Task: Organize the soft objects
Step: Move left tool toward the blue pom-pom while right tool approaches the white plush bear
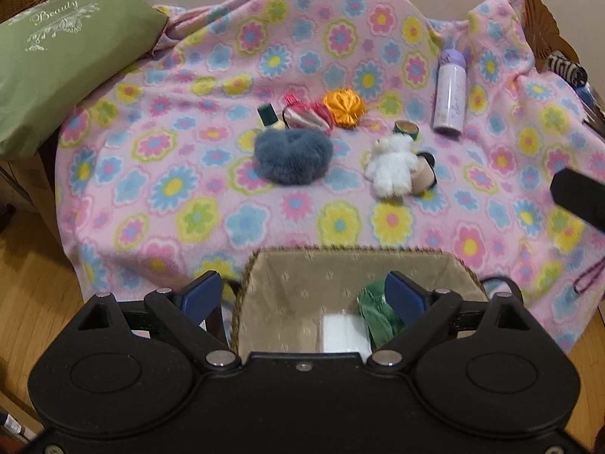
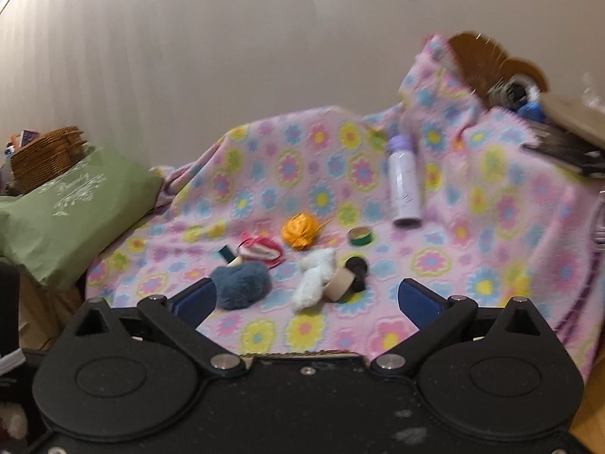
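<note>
On the flowered pink blanket (image 1: pixel 234 174) lie a blue furry scrunchie (image 1: pixel 293 155), an orange satin scrunchie (image 1: pixel 344 108), a pink-and-white scrunchie (image 1: pixel 306 115) and a white plush bear (image 1: pixel 391 164). A fabric-lined basket (image 1: pixel 287 283) at the blanket's near edge holds a green cloth (image 1: pixel 372 312) and a white item (image 1: pixel 344 335). My left gripper (image 1: pixel 304 293) is open and empty over the basket. My right gripper (image 2: pixel 306 299) is open and empty, near the blue scrunchie (image 2: pixel 240 283) and the bear (image 2: pixel 314 276).
A lilac bottle (image 1: pixel 450 92), a green tape roll (image 1: pixel 406 128), a small dark-capped bottle (image 1: pixel 270 115) and a beige roll (image 1: pixel 425 176) also lie on the blanket. A green pillow (image 1: pixel 64 60) is at the left, a wicker basket (image 2: pixel 47 157) behind it. Clutter sits at the far right.
</note>
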Demonstrator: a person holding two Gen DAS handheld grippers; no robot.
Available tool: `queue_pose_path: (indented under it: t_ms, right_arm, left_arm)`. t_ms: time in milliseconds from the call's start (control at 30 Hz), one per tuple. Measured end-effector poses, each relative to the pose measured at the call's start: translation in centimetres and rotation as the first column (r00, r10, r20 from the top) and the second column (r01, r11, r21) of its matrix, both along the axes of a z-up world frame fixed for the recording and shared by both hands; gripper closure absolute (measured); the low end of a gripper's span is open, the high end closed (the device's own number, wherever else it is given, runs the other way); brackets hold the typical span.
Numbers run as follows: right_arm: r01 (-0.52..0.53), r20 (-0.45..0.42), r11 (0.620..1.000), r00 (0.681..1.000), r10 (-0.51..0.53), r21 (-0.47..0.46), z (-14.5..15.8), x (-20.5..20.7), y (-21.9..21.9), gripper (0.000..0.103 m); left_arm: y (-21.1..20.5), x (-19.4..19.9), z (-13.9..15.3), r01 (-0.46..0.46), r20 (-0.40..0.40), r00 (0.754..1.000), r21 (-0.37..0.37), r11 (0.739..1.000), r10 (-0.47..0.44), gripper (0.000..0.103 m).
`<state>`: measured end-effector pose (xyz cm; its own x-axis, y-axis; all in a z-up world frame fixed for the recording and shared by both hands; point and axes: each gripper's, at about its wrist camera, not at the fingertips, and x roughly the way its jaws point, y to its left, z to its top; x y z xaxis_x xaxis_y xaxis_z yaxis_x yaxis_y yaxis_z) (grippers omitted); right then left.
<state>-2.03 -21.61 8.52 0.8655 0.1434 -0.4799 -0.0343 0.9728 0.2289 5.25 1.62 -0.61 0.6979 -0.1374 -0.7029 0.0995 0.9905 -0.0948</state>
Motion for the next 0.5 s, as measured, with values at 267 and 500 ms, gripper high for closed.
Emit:
queue_pose_path:
  t_ms: [267,500]
  right_arm:
    - [-0.015,-0.104,1.000,0.994,0.014,-0.007,-1.0,5.5,-0.3,0.004]
    - [-0.030,-0.206,1.000,0.978,0.027,-0.009,-3.2,10.6,-1.0,0.010]
  left_arm:
    - [-0.4,2.8,0.7,-0.009,0.104,0.995,0.063,0.998,0.003,0.003]
    - [-1.1,7.5,-0.3,0.038,0.072,0.996,0.104,0.994,-0.046,0.003]
